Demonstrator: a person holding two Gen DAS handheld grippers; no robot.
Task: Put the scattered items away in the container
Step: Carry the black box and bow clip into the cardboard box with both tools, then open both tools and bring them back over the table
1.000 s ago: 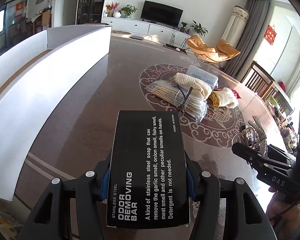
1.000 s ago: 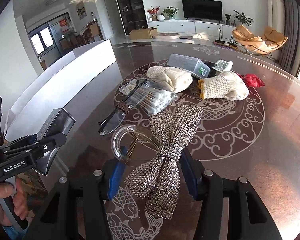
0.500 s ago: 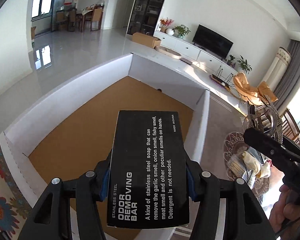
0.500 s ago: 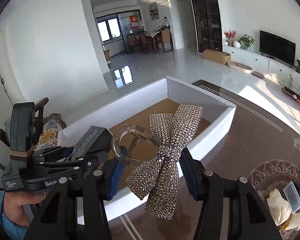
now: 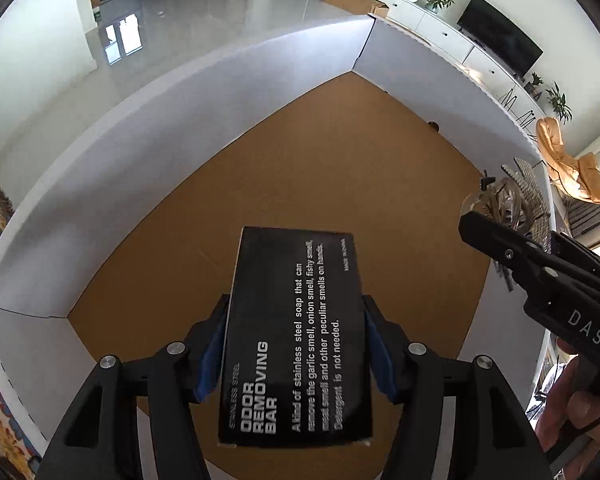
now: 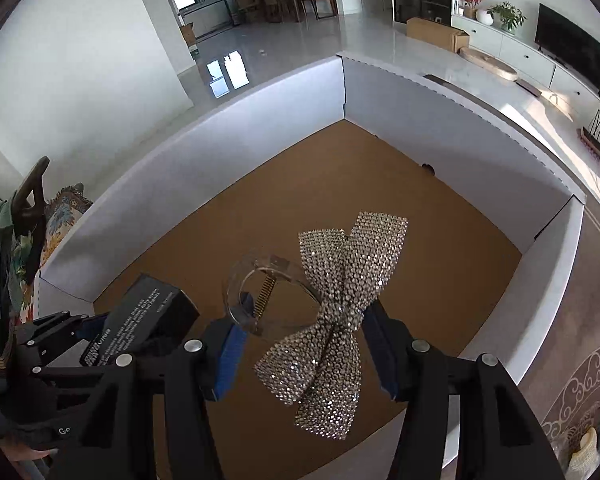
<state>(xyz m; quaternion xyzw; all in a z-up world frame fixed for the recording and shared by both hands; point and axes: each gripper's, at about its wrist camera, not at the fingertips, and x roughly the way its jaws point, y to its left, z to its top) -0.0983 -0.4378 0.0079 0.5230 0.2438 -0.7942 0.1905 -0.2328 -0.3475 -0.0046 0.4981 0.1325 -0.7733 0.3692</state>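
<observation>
Matte black carton [image 5: 296, 336], rhinestone bow clip [image 6: 336, 320], cardboard-floored box [image 5: 220, 108]

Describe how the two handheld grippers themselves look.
Both are matte black plastic with silver screw heads and blue pads lining the jaws. The left gripper carries white "Ge..." lettering on its side; the right gripper shows white "DAS". A dark sleeve edge shows at the left hand.
</observation>
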